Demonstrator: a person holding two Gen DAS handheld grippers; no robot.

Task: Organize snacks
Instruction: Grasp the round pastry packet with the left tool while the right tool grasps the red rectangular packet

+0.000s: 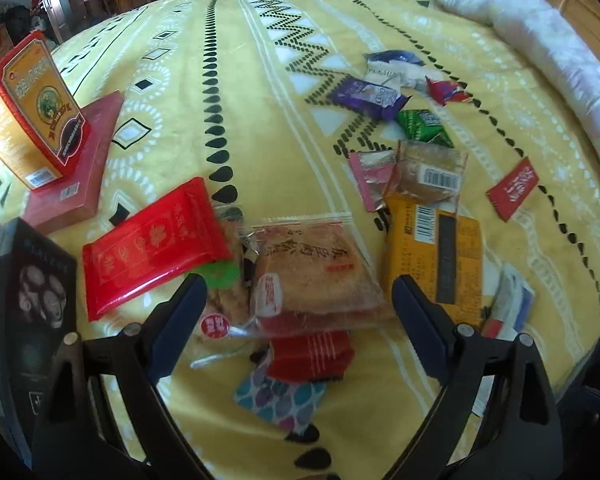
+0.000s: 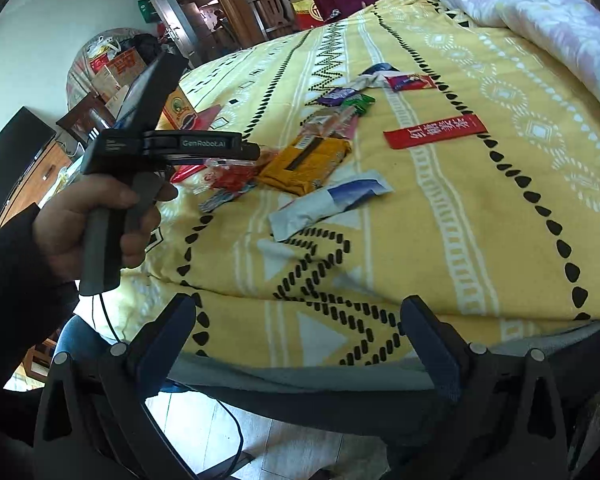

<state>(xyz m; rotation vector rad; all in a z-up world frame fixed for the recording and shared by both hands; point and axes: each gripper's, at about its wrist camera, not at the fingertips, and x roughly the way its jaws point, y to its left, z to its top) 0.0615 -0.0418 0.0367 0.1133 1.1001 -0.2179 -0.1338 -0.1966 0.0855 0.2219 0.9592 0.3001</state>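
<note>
- While the left gripper (image 1: 296, 292) hovers low over the bed (image 1: 260, 120), its fingers (image 1: 180, 320) stand wide apart, holding nothing; a clear-wrapped brown pastry packet (image 1: 312, 276) lies between them.
- Just nearer than that packet sit a small red striped packet (image 1: 310, 354) and a teal-and-purple patterned sachet (image 1: 278, 398).
- Left of the pastry lies a glossy red packet (image 1: 156, 246); right of it, touching, an orange packet (image 1: 434, 258) with a barcode.
- Farther on, a pink wrapper (image 1: 370, 178), a brown barcoded packet (image 1: 432, 172), a green one (image 1: 424, 126) and a purple one (image 1: 366, 96) are scattered toward the middle of the bed.
- A red strip sachet (image 1: 514, 188) lies apart toward the right edge.
- At the left edge an upright red-and-gold box (image 1: 36, 108) stands on a flat pink box (image 1: 80, 168), with a dark box (image 1: 36, 296) nearer.
- The right gripper (image 2: 298, 344) hangs off the near edge of the bed, fingers (image 2: 432, 344) spread apart and empty.
- From its view, a hand (image 2: 88, 220) grips the other tool's handle, and a white-and-blue sachet (image 2: 332, 202) lies near the near edge.
</note>
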